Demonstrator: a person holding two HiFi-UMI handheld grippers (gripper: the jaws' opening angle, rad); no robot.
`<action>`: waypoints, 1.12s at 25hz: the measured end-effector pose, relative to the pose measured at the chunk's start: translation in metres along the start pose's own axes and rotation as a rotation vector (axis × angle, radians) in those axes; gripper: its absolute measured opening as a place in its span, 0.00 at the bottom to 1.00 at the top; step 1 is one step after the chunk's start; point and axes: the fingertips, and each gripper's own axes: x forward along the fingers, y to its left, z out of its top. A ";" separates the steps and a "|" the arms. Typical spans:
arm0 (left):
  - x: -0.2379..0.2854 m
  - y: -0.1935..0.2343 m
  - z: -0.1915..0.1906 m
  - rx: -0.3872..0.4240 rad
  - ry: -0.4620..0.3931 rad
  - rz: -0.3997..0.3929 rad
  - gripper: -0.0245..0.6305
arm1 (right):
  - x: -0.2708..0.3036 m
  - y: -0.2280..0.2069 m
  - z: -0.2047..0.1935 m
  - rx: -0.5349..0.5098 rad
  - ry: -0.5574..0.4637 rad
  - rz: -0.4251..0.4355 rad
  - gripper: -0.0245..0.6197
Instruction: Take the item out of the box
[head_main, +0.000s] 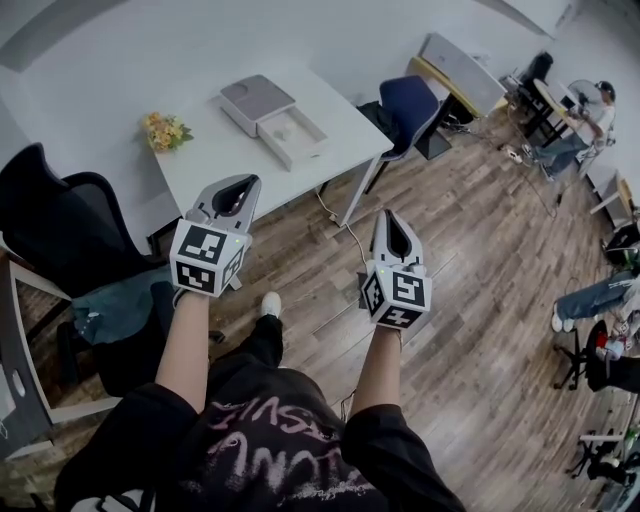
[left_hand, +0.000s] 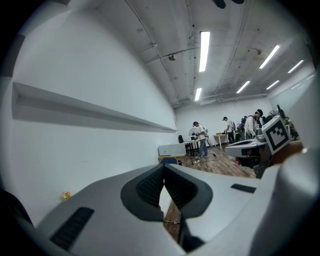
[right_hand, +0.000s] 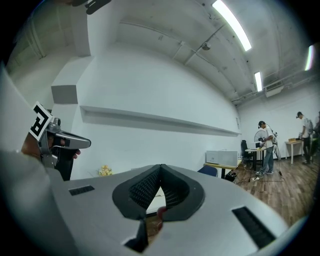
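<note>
Plainly nothing is in hand yet: the left gripper (head_main: 243, 183) and the right gripper (head_main: 389, 218) both hang over the wooden floor in the middle of the head view, each with its jaws pressed together on nothing, well apart from the work. The box (head_main: 307, 153) lies open on the white table (head_main: 230, 150) in the upper middle of that frame, its lid (head_main: 256, 98) set just beside it toward the top left, and a small pale rounded item (head_main: 283, 130) rests inside the tray (too small here to tell what it is). Judging by its size, it should be light and probably smooth, so it may slip or roll from a loose pinch. The likely hold is from above, jaws opened only a little wider than the item and closed across its middle. Being shallow and likely light card, the tray may slide or lift with it, so the other gripper might steady a wall.
</note>
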 end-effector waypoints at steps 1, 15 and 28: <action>0.005 0.002 -0.001 -0.003 0.000 -0.002 0.04 | 0.004 -0.001 -0.001 -0.003 0.004 -0.002 0.05; 0.090 0.049 -0.017 -0.001 0.037 -0.017 0.04 | 0.100 -0.019 -0.006 -0.019 0.034 0.003 0.05; 0.175 0.122 -0.018 -0.004 0.049 -0.008 0.04 | 0.220 -0.021 0.003 -0.042 0.043 0.029 0.05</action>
